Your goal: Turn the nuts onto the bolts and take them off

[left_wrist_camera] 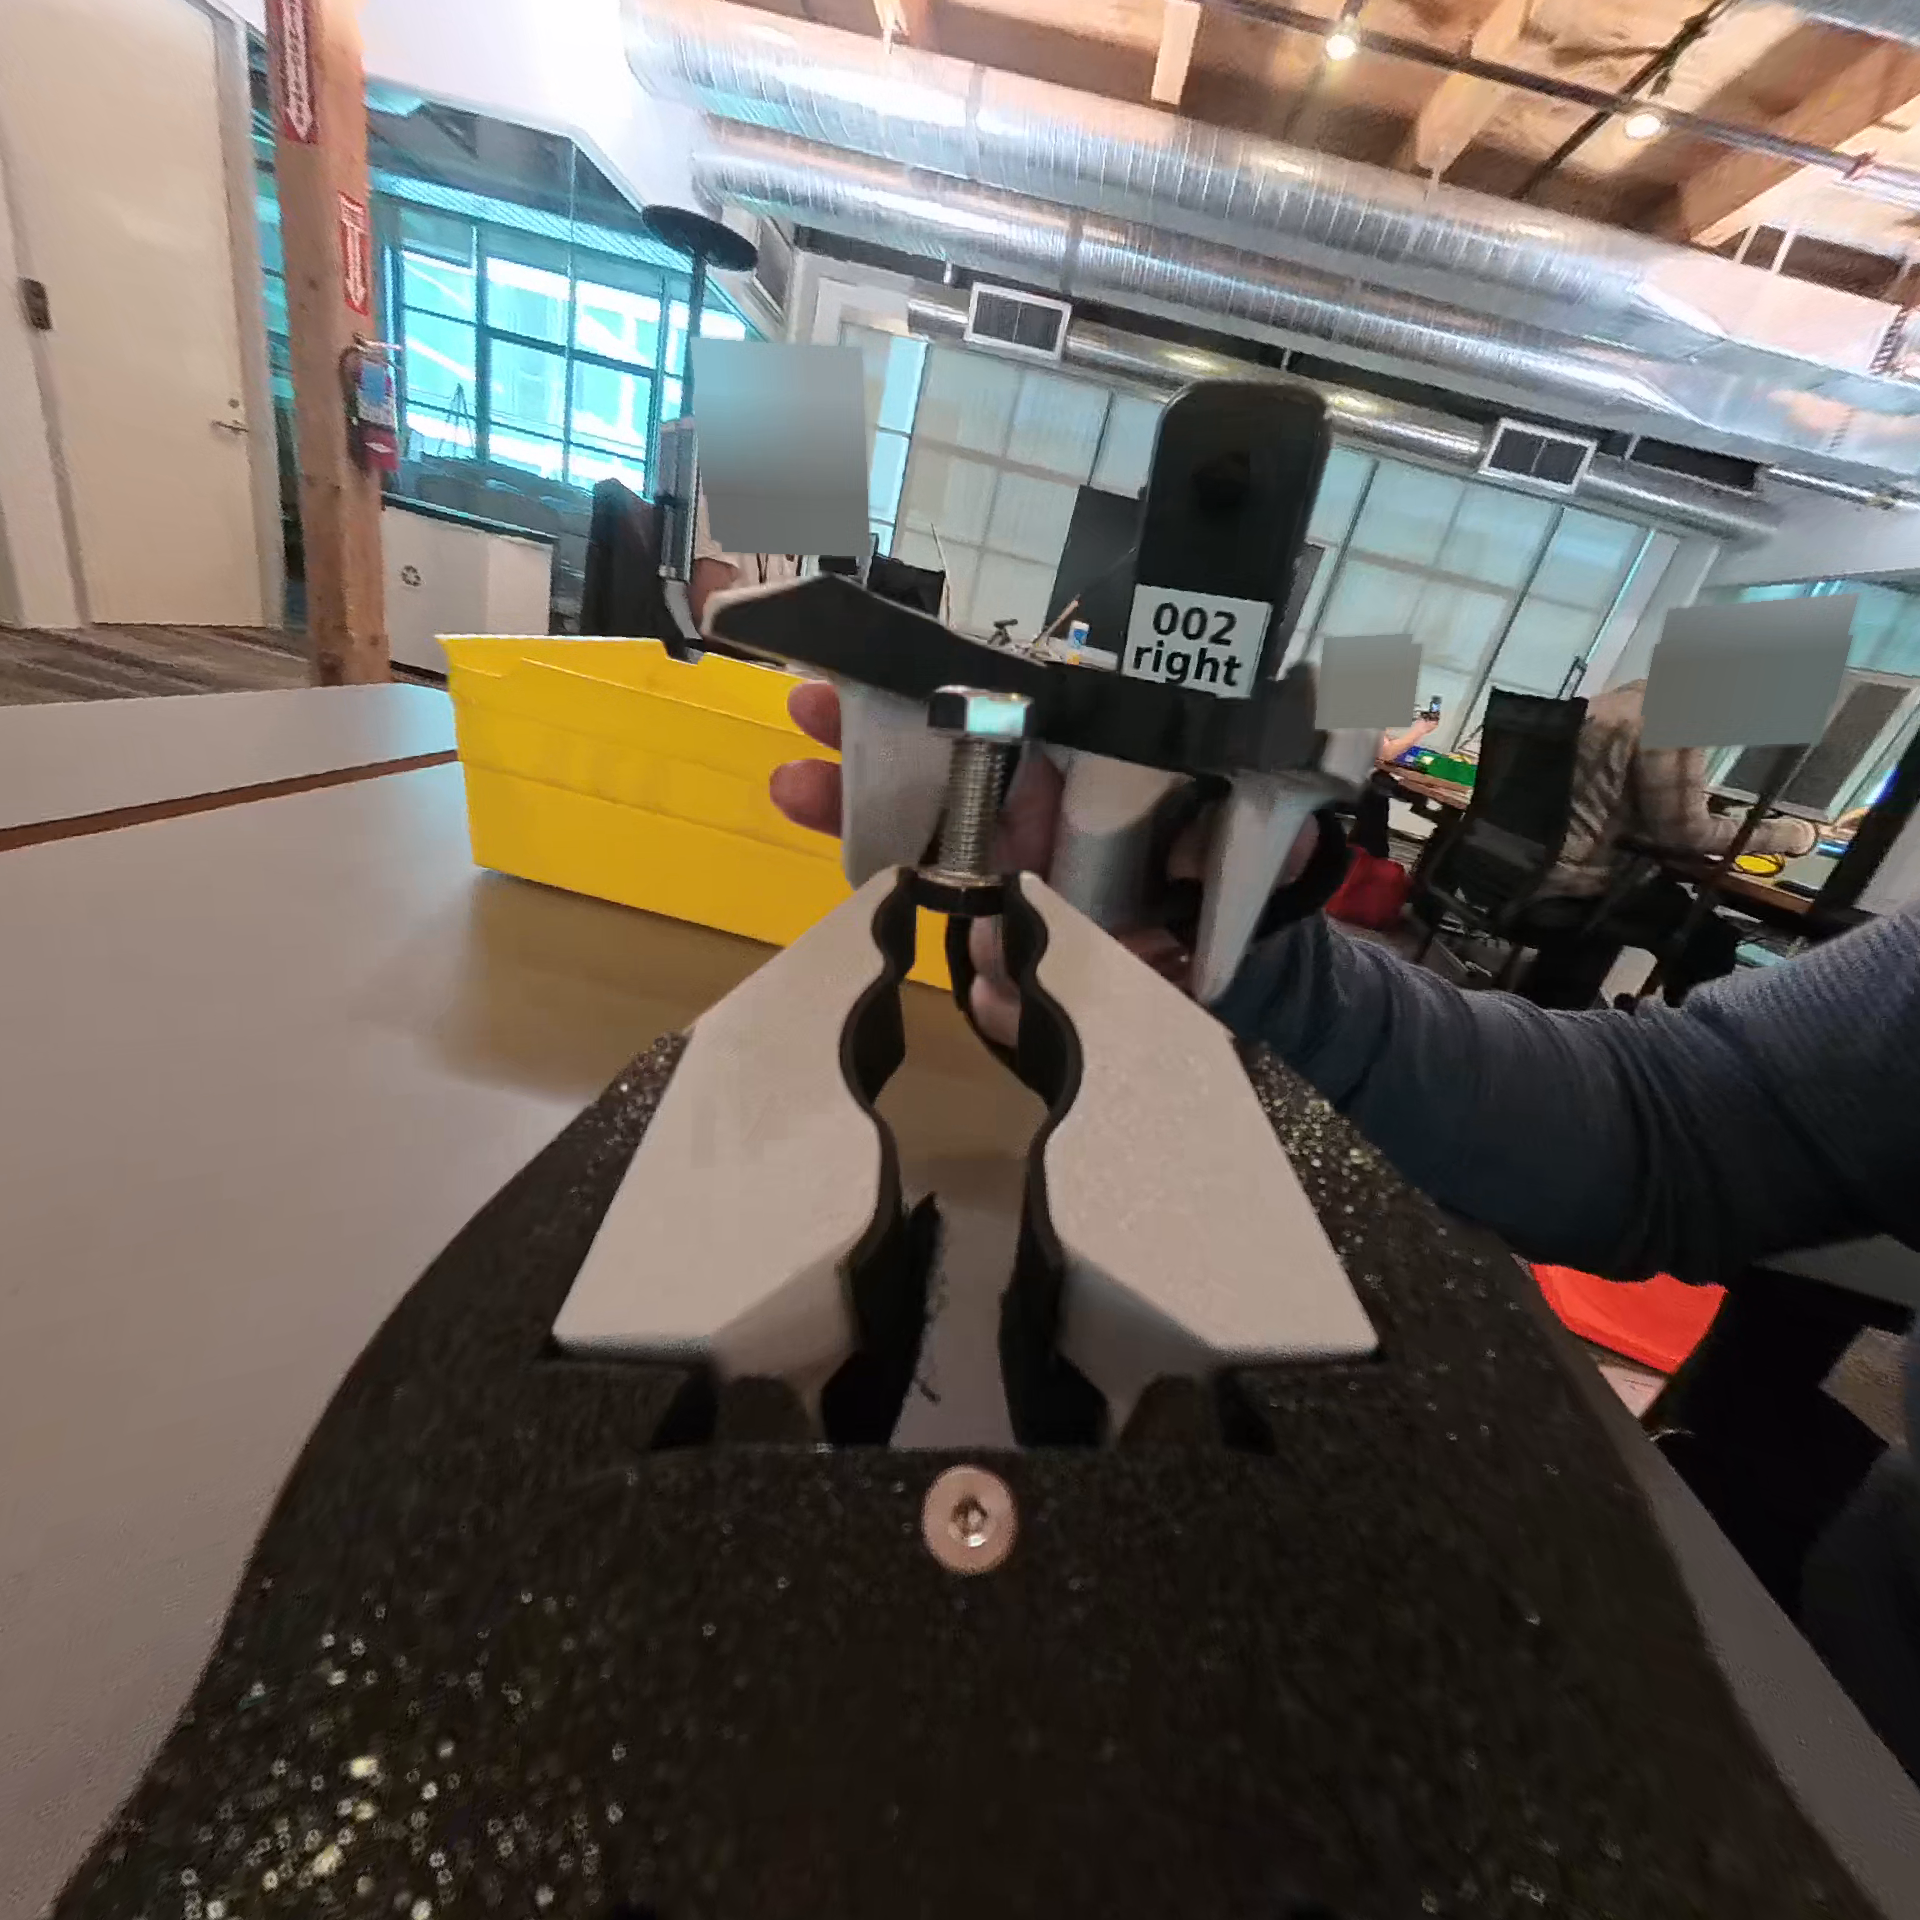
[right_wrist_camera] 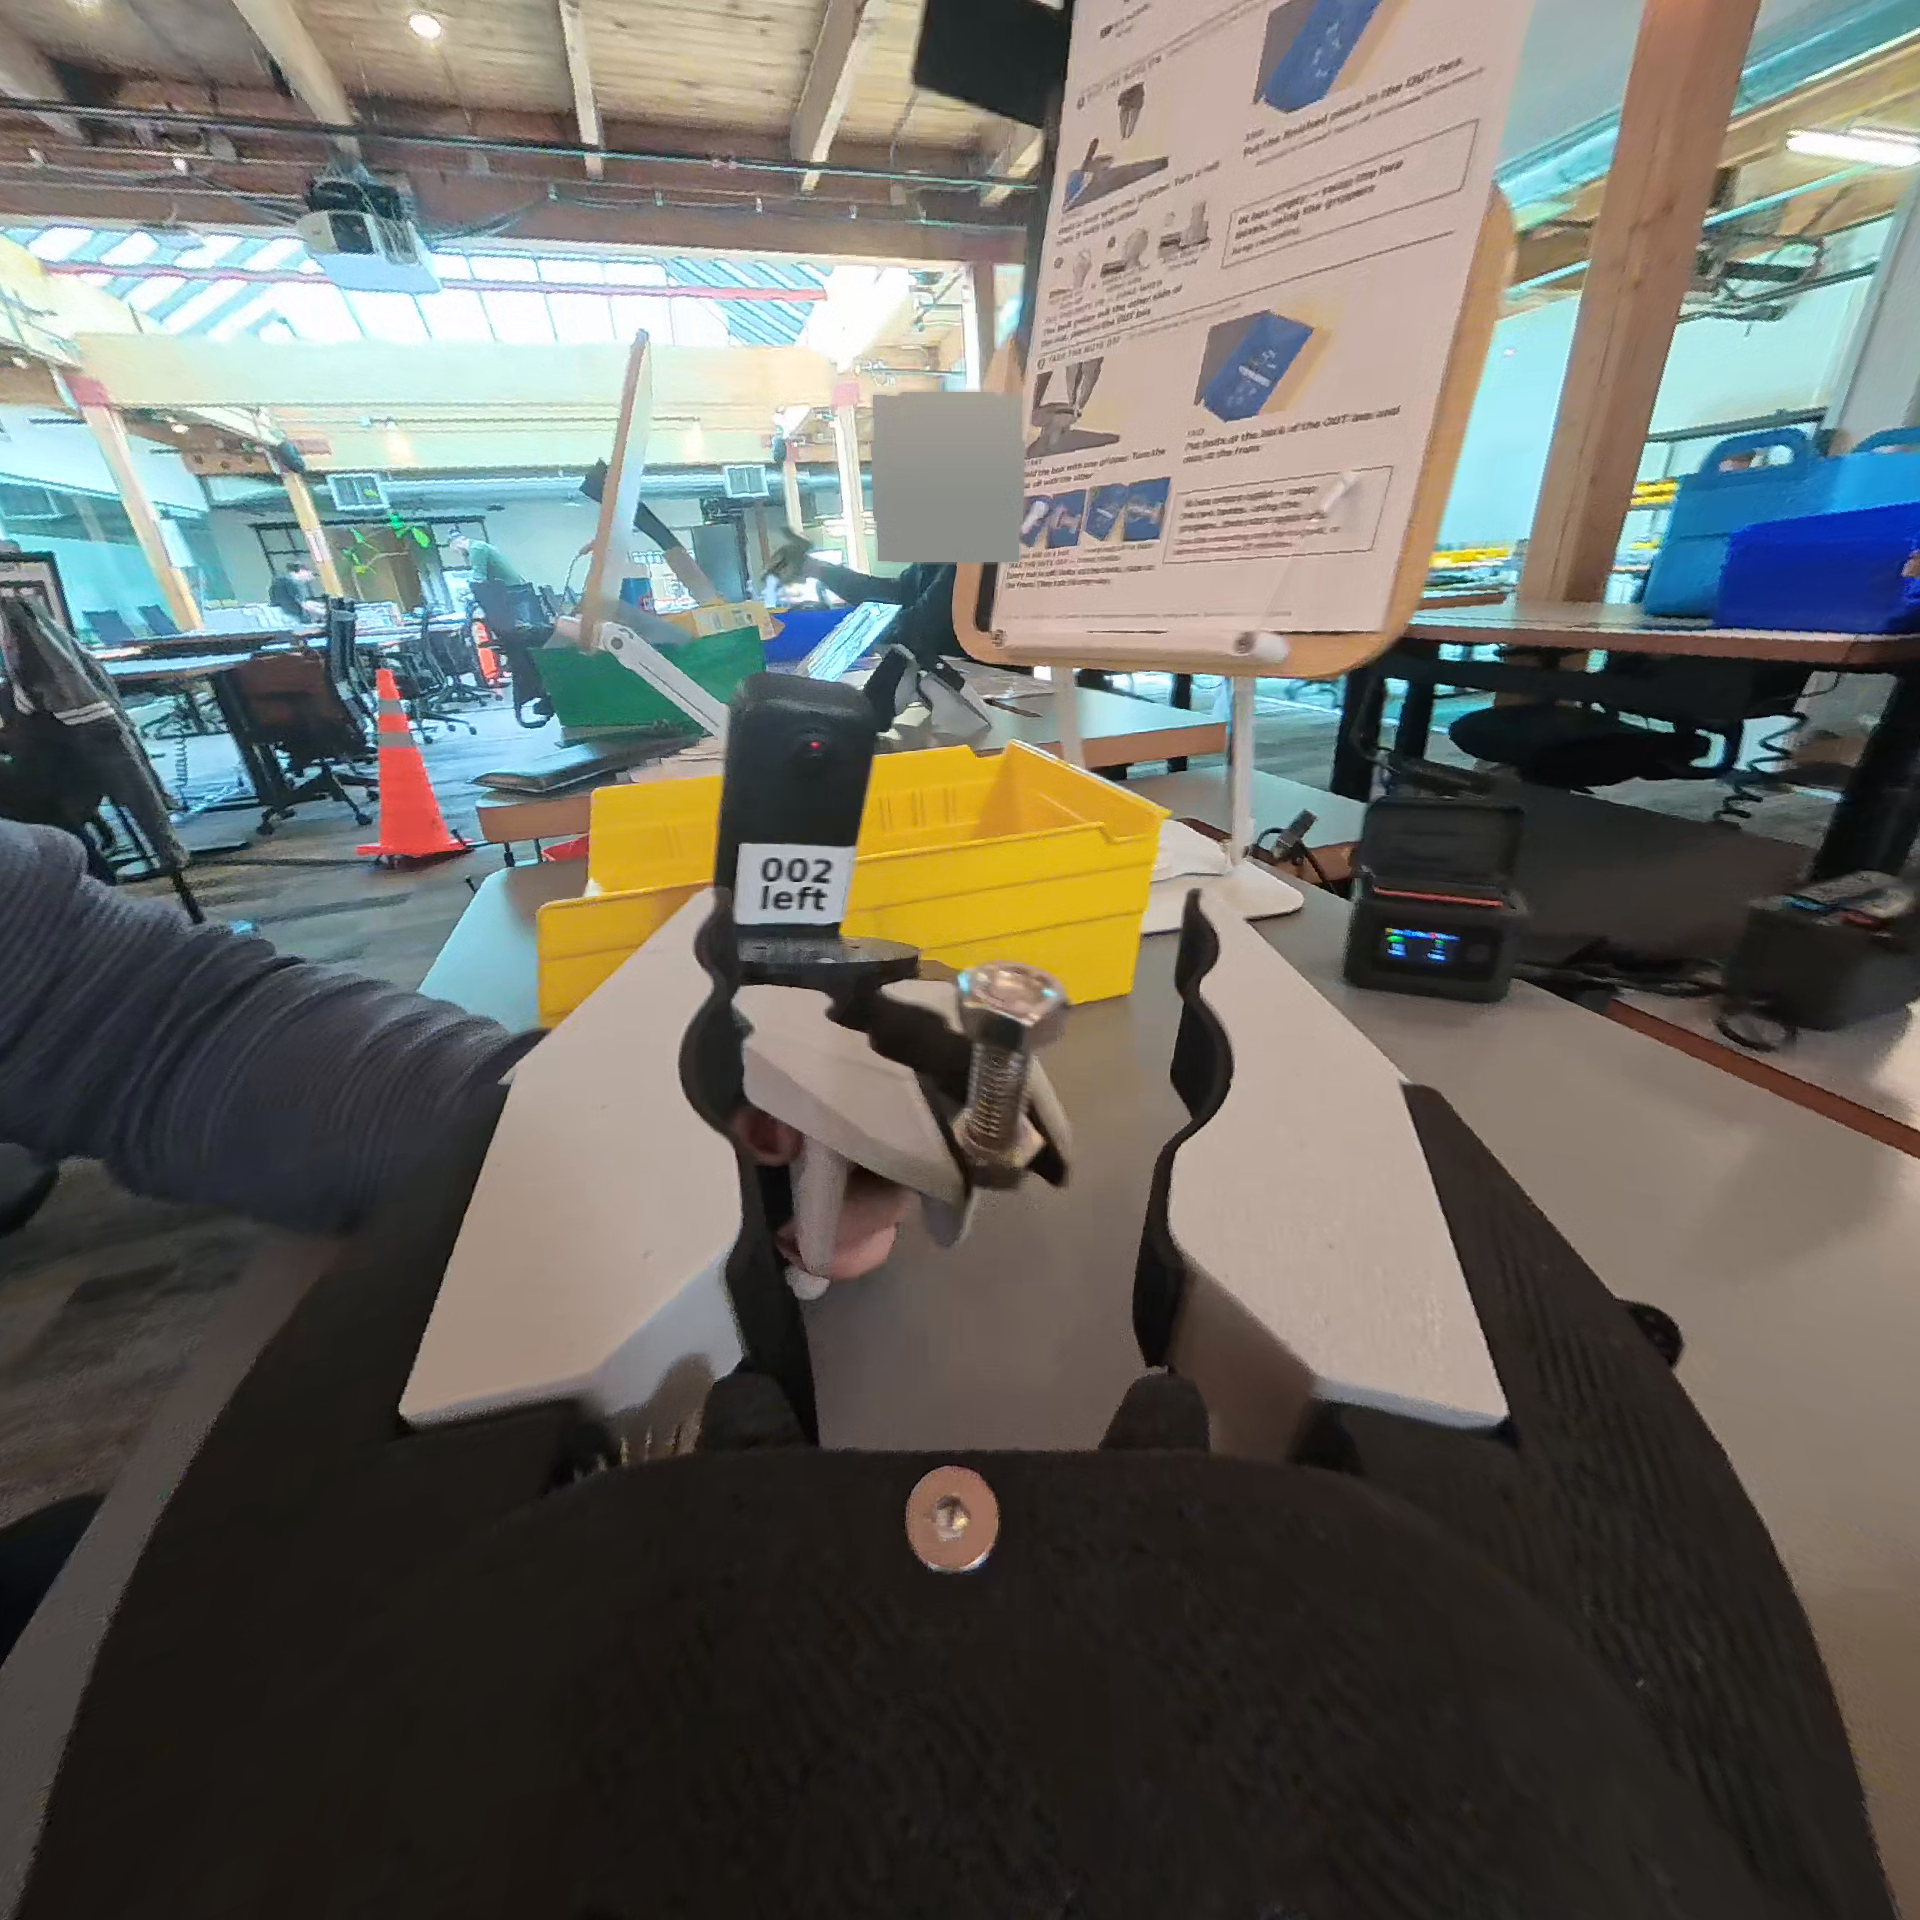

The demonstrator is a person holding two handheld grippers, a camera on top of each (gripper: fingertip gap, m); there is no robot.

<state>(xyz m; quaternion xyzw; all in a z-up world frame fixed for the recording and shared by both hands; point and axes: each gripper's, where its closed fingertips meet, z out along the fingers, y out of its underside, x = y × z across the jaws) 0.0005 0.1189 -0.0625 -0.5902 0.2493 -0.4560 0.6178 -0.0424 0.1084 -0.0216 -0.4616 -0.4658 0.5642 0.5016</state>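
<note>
Above the table [right_wrist_camera: 1507,1143], in front of the yellow bin [right_wrist_camera: 997,862], the left tongs [left_wrist_camera: 961,899] are closed on the nut [left_wrist_camera: 956,883] at the lower end of the bolt [left_wrist_camera: 977,790]. The bolt stands upright with its hexagon head on top. I think the nut is kept fixed this way so that the bolt can be turned from its head. The right tongs [right_wrist_camera: 951,982] are wide open, with nothing between the two fingers. They are just beside the bolt, probably ready to take the head and turn it.
</note>
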